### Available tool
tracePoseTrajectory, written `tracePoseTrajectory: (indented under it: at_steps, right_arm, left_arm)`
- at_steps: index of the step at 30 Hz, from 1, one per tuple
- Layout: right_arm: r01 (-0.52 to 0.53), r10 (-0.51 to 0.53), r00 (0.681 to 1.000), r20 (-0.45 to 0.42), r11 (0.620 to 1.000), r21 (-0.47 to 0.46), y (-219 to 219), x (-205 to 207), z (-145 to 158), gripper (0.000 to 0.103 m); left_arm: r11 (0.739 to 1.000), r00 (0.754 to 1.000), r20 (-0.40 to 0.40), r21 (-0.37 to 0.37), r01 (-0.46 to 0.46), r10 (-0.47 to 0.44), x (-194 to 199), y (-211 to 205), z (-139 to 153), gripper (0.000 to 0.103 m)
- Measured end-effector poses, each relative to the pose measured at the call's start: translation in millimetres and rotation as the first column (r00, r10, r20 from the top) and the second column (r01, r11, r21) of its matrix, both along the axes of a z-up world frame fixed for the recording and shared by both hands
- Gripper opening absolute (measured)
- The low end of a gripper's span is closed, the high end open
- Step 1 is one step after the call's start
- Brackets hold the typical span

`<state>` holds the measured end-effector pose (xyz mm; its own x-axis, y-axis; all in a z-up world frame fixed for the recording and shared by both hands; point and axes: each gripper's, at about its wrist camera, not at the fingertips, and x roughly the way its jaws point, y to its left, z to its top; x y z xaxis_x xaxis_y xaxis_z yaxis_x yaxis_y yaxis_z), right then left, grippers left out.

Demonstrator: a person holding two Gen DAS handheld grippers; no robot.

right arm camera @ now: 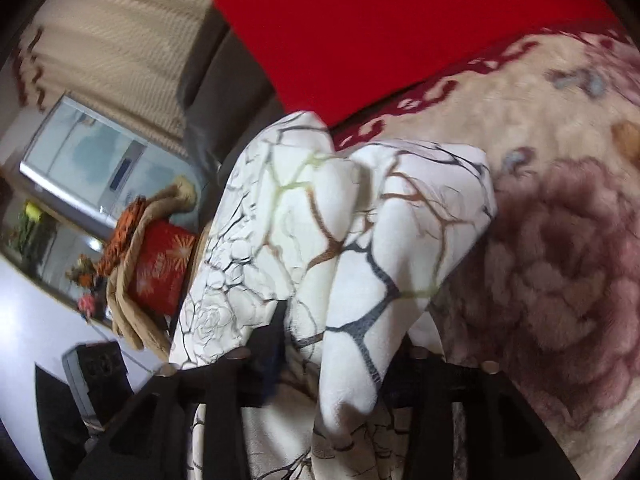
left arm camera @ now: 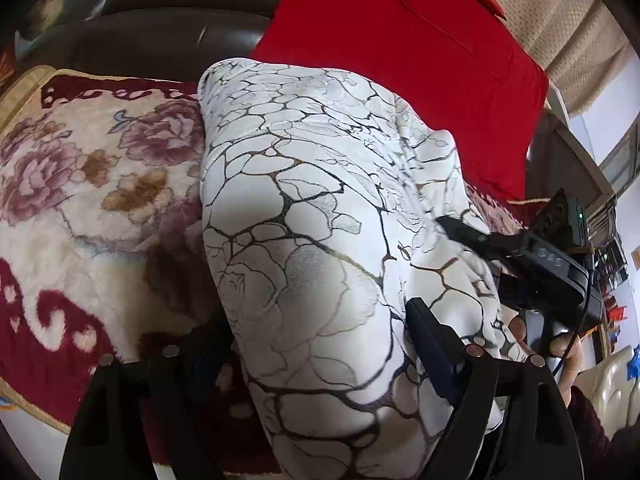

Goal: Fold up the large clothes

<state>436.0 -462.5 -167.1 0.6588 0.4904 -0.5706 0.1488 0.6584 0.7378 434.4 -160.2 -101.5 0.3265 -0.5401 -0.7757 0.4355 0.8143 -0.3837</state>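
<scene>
A white garment (left arm camera: 320,216) printed with dark crackle lines is lying bunched on the floral blanket (left arm camera: 80,184) covering the sofa seat, its far edge against the red cushion (left arm camera: 400,52). The left gripper (left arm camera: 316,344) is straddling the cloth with its jaws standing wide, gripping nothing. The right gripper (right arm camera: 340,340) is standing part open with a fold draped between its 2 fingers, apparently loose. The fold seems half made; next, each gripper probably needs a firm pinch on an edge.

Soft daylight, fisheye-warped edges, right wrist view motion-blurred
</scene>
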Motion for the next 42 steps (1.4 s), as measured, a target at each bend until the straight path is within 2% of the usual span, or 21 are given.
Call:
tracePoseTrajectory:
  at_steps: [2, 4, 7, 9, 11, 12, 15, 17, 19, 21, 23, 25, 27, 29, 30, 31, 32, 33, 35, 38, 42]
  right_arm:
    - [0.018, -0.018, 1.0, -0.004, 1.0, 0.014, -5.6, -7.2, 3.7, 0.063]
    - [0.037, -0.037, 0.999, 0.006, 0.999, -0.002, -11.2, -21.2, 12.9, 0.063]
    - [0.099, -0.089, 0.993, 0.079, 0.986, -0.136, -12.3, -47.2, 47.6, 0.063]
    - [0.125, -0.085, 0.979, 0.184, 0.969, -0.213, -7.0, -67.4, 76.3, 0.063]
    - [0.113, -0.046, 0.963, 0.264, 0.963, -0.246, 5.0, -82.2, 96.7, 0.053]
    - [0.092, -0.018, 0.961, 0.276, 0.962, -0.257, 11.7, -86.2, 101.6, 0.037]
    - [0.012, 0.046, 0.977, 0.21, 0.964, -0.266, 34.3, -78.8, 91.1, 0.034]
    - [-0.05, 0.076, 0.993, 0.087, 0.961, -0.272, 45.8, -64.4, 63.0, 0.034]
    - [-0.091, 0.08, 0.996, -0.05, 0.954, -0.284, 52.2, -50.8, 29.3, 0.035]
    - [-0.087, 0.073, 0.996, -0.055, 0.945, -0.316, 54.9, -52.8, 26.0, 0.035]
    - [-0.074, 0.066, 0.997, -0.035, 0.95, -0.304, 54.8, -60.5, 42.3, 0.035]
    - [-0.054, 0.055, 0.998, -0.005, 0.951, -0.304, 53.7, -74.1, 62.8, 0.038]
    - [-0.036, 0.052, 0.998, 0.035, 0.936, -0.35, 55.4, -93.5, 89.0, 0.038]
    - [-0.021, 0.062, 0.994, 0.087, 0.912, -0.41, 60.7, -115.9, 118.9, 0.038]
    - [-0.008, 0.064, 0.991, 0.114, 0.9, -0.437, 64.8, -128.2, 133.5, 0.049]
    - [0.01, 0.062, 0.988, 0.144, 0.89, -0.455, 67.7, -139.7, 149.5, 0.073]
    - [0.045, 0.052, 0.979, 0.195, 0.884, -0.465, 68.1, -156.2, 167.8, 0.079]
    - [0.082, 0.041, 0.968, 0.248, 0.881, -0.466, 66.3, -171.0, 183.7, 0.08]
    - [0.116, 0.048, 0.949, 0.311, 0.866, -0.487, 74.6, -194.2, 210.8, 0.08]
    - [0.164, 0.034, 0.939, 0.343, 0.83, -0.532, 83.6, -225.5, 243.1, 0.08]
    - [0.192, 0.002, 0.938, 0.347, 0.83, -0.524, 84.9, -261.2, 272.6, 0.08]
  left_arm:
    - [1.0, 1.0, -0.001, 0.009, -0.019, 0.019, -5.4, 10.3, -0.8, 0.086]
    - [0.999, 0.999, 0.034, 0.024, -0.041, 0.04, -17.3, 17.8, 7.6, 0.085]
    - [0.997, 0.987, 0.143, 0.023, -0.078, 0.074, -45.4, 30.2, 32.8, 0.085]
    - [0.996, 0.977, 0.194, 0.003, -0.089, 0.087, -62.2, 37.3, 45.5, 0.085]
    - [0.994, 0.973, 0.209, 0.026, -0.106, 0.099, -68.8, 39.4, 49.3, 0.085]
    - [0.992, 0.972, 0.209, 0.05, -0.118, 0.105, -70.1, 38.8, 45.4, 0.085]
    - [0.974, 0.984, 0.124, 0.172, -0.147, 0.127, -59.2, 29.3, 11.4, 0.086]
    - [0.977, 0.986, 0.064, 0.144, -0.159, 0.151, -53.6, 31.3, -6.6, 0.088]
    - [0.972, 0.986, 0.036, 0.17, -0.165, 0.161, -52.7, 30.8, -11.2, 0.089]
    - [0.966, 0.984, 0.061, 0.192, -0.176, 0.167, -57.1, 28.5, -4.5, 0.089]
    - [0.958, 0.979, 0.083, 0.206, -0.199, 0.185, -64.6, 29.4, 7.6, 0.089]
    - [0.948, 0.969, 0.142, 0.22, -0.228, 0.2, -76.8, 31.8, 28.9, 0.089]
    - [0.937, 0.951, 0.224, 0.23, -0.264, 0.214, -92.7, 34.1, 54.0, 0.089]
    - [0.926, 0.922, 0.312, 0.22, -0.306, 0.23, -113.6, 36.9, 84.7, 0.089]
    - [0.92, 0.905, 0.352, 0.216, -0.327, 0.239, -123.7, 38.1, 98.5, 0.089]
    - [0.912, 0.888, 0.388, 0.217, -0.347, 0.245, -132.9, 38.9, 111.8, 0.089]
    - [0.902, 0.87, 0.425, 0.224, -0.368, 0.25, -143.1, 39.2, 125.2, 0.091]
    - [0.894, 0.854, 0.453, 0.226, -0.387, 0.255, -152.1, 39.3, 134.5, 0.094]
    - [0.869, 0.8, 0.532, 0.216, -0.444, 0.277, -173.8, 40.3, 157.1, 0.099]
    - [0.851, 0.75, 0.595, 0.2, -0.485, 0.287, -199.7, 42.9, 182.6, 0.1]
    - [0.801, 0.68, 0.671, 0.214, -0.558, 0.295, -235.0, 42.3, 209.5, 0.1]
